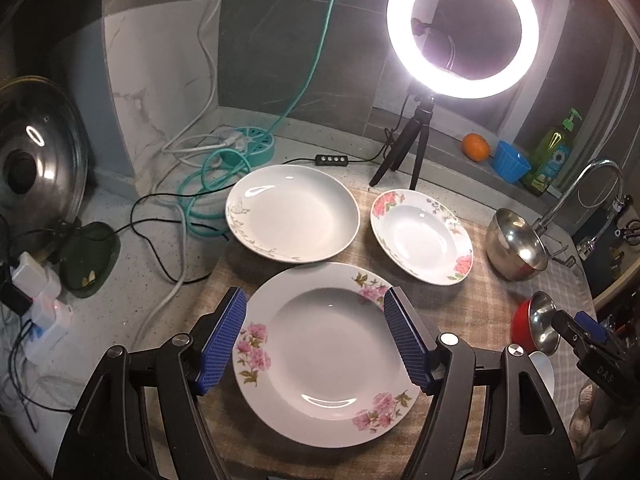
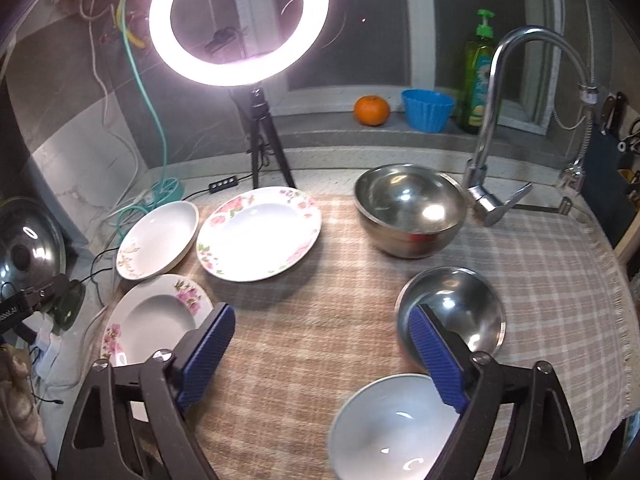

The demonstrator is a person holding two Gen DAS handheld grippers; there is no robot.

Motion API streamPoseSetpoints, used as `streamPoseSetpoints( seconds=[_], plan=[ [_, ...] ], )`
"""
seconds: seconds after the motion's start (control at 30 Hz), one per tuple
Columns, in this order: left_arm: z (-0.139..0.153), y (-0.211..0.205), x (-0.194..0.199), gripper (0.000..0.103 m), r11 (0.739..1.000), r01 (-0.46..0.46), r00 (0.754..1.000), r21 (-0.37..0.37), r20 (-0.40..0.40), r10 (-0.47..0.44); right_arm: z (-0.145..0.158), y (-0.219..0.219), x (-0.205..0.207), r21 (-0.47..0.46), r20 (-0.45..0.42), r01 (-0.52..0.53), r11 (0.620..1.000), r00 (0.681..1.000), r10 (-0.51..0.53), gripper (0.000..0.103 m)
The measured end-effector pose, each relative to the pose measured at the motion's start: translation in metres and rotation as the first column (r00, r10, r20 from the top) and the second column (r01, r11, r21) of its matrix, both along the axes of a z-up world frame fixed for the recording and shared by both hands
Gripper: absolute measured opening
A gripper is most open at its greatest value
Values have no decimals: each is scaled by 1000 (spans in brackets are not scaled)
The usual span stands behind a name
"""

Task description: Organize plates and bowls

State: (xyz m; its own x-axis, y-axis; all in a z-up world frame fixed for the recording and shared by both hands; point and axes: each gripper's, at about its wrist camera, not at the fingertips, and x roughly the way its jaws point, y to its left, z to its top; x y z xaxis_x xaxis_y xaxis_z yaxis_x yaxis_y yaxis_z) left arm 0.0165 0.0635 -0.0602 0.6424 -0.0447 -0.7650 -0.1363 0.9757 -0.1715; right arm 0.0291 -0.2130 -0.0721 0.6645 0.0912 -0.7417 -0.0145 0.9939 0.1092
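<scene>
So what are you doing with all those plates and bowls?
Tidying them up. Nothing is picked up at this moment. The left gripper hangs open over the pink-flower plate. The right gripper is open too, above the checked cloth beside the white bowl and the small steel bowl. Two more plates and a big steel bowl sit further back.

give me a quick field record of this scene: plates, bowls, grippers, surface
plates: three, separate: pink-flower plate, leaf-pattern plate, rose-rim plate
bowls: large steel bowl, small steel bowl, white bowl
left gripper: open, over the pink-flower plate
right gripper: open, holding nothing
surface: plaid cloth
</scene>
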Motion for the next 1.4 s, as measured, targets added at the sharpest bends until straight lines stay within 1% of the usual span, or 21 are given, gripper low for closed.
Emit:
streamPoseSetpoints(
  seconds=[0.03,0.1,0.13,0.17,0.2,0.23,0.27,0.33,0.37,0.4,0.43,0.57,0.67,0.7,0.8,1.03,1.1,1.17,1.4],
  plan=[
    [-2,2,0,71,1000,-1,1000,0,-8,1,-3,5,2,12,-12,-17,1000,1000,17,83],
    [-6,8,-1,66,1000,-2,1000,-10,-23,1,-7,14,5,24,-26,-47,999,999,48,73],
    [-8,12,-1,65,1000,-3,999,-14,-32,2,-10,21,7,27,-36,-65,998,997,66,70],
    [-11,15,-1,63,1000,-4,999,-15,-37,3,-12,27,8,31,-45,-79,996,996,81,65],
    [-13,18,-2,60,1000,-5,999,-16,-42,4,-14,31,10,38,-53,-91,995,994,93,61],
    [-15,21,-1,55,1000,-5,999,-21,-50,4,-18,36,12,52,-67,-106,993,992,110,59],
    [-19,25,-1,53,999,-2,998,-37,-61,0,-21,40,13,63,-79,-116,991,990,120,56],
    [-29,33,2,41,997,0,996,-78,-94,-7,-29,47,16,92,-113,-132,987,983,142,52],
    [-34,38,2,38,995,-3,994,-98,-113,-8,-32,49,17,104,-127,-138,985,980,151,47],
    [-40,42,3,32,993,-7,991,-114,-134,-8,-37,53,19,116,-144,-143,983,977,159,44],
    [-45,46,3,29,992,-10,988,-129,-151,-9,-42,57,20,129,-161,-148,981,973,168,40],
    [-65,62,5,29,981,-33,976,-193,-216,-10,-58,68,25,165,-211,-159,973,958,192,37],
    [-74,70,9,27,975,-45,970,-219,-241,-9,-73,75,32,207,-254,-158,965,944,209,28],
    [-76,74,10,25,974,-44,970,-222,-244,-11,-77,77,34,223,-267,-154,963,940,212,27],
    [-82,77,13,25,970,-39,966,-238,-256,-24,-88,80,40,242,-294,-136,961,933,206,26],
    [-92,75,23,24,966,-2,960,-259,-270,-70,-99,77,53,282,-329,-80,956,928,174,23],
    [-94,76,26,24,966,3,960,-260,-271,-76,-102,76,54,300,-339,-68,952,925,173,22],
    [-95,76,28,20,965,5,959,-263,-272,-79,-104,76,54,309,-347,-62,949,922,174,22],
    [-102,80,32,20,959,-1,956,-282,-283,-82,-114,77,58,333,-375,-51,942,909,181,21]
  ],
)
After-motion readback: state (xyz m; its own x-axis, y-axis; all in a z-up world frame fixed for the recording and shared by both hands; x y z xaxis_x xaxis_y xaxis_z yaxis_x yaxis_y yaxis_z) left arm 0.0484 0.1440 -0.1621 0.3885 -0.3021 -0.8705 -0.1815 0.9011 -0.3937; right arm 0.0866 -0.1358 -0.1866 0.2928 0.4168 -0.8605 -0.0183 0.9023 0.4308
